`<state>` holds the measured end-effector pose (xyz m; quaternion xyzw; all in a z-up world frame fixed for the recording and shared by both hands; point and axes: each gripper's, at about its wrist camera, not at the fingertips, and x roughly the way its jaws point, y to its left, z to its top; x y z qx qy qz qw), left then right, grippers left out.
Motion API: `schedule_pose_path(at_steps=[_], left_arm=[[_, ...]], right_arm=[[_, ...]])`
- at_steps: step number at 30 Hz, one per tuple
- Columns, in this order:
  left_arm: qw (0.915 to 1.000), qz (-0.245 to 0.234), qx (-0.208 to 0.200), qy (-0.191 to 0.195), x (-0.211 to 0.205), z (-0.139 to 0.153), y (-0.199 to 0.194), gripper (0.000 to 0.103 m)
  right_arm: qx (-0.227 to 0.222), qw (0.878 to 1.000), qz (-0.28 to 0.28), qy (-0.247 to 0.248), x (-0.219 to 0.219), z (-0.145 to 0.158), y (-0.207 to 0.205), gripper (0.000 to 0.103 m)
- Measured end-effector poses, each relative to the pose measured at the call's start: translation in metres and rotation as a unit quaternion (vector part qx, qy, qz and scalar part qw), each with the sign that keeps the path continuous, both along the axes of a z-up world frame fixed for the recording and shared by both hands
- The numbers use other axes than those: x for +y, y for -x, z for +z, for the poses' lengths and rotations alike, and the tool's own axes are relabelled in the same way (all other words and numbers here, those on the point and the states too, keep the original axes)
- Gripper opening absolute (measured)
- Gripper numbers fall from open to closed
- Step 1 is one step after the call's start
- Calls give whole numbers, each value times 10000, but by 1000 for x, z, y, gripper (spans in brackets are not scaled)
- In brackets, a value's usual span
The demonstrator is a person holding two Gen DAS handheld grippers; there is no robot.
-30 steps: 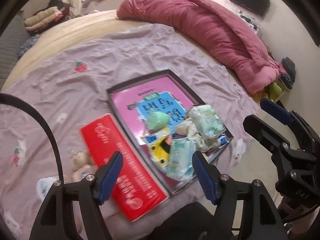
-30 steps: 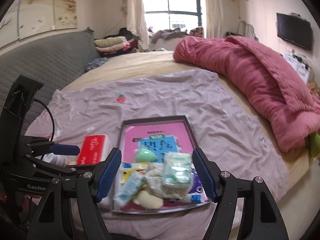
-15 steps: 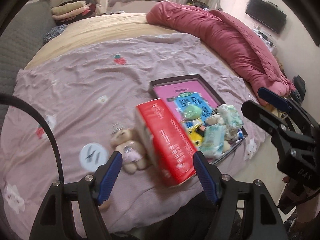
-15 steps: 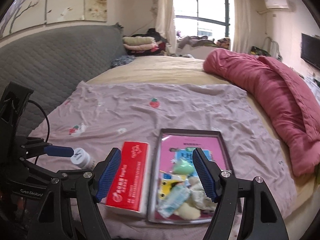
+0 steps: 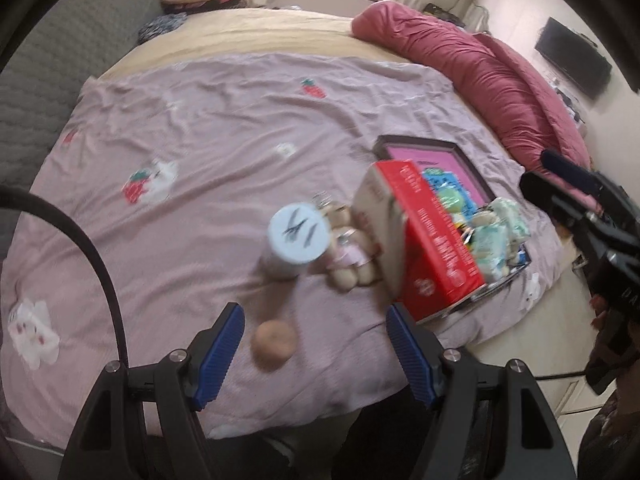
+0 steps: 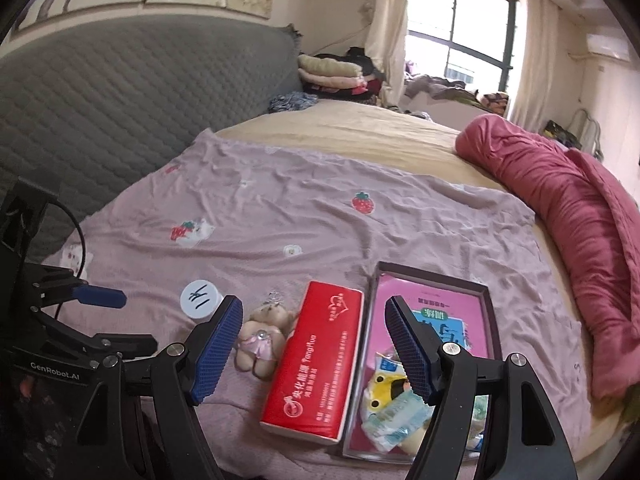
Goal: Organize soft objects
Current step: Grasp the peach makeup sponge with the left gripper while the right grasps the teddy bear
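on the bed (image 6: 320, 208), beside the tray (image 6: 490, 292), a teddy bear (image 6: 262, 338) lies unsorted between tissue box (image 6: 316, 364) and white jar (image 6: 199, 300). left tongs (image 5: 316, 354) have been swung leftward off the tray, released and empty; right tongs (image 6: 314, 346) likewise. a round bun (image 5: 274, 340) is now framed, likely next.

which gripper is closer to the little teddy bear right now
Left, though only by a small margin. The left gripper hovers open just short of the teddy bear. The right gripper is open beyond the red tissue pack.
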<state>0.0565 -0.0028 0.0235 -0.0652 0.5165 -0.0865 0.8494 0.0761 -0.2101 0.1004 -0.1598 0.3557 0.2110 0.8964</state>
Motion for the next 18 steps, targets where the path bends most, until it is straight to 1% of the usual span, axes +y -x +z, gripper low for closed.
schedule_pose_path(at_steps=[5, 9, 12, 14, 18], left_arm=[[9998, 75, 165, 23, 16, -18, 10, 74], [9988, 83, 409, 239, 21, -37, 14, 74], [9981, 100, 542, 280, 21, -49, 14, 74], [9973, 103, 603, 409, 20, -56, 12, 74], [9967, 155, 692, 403, 18, -68, 6, 74]], right_arm=[[87, 9999, 127, 24, 11, -6, 1, 75], [165, 9996, 229, 97, 19, -14, 2, 75], [255, 9988, 355, 227, 27, -23, 5, 75], [273, 9976, 455, 454, 33, -30, 6, 75], [415, 9953, 649, 581, 38, -42, 8, 75]])
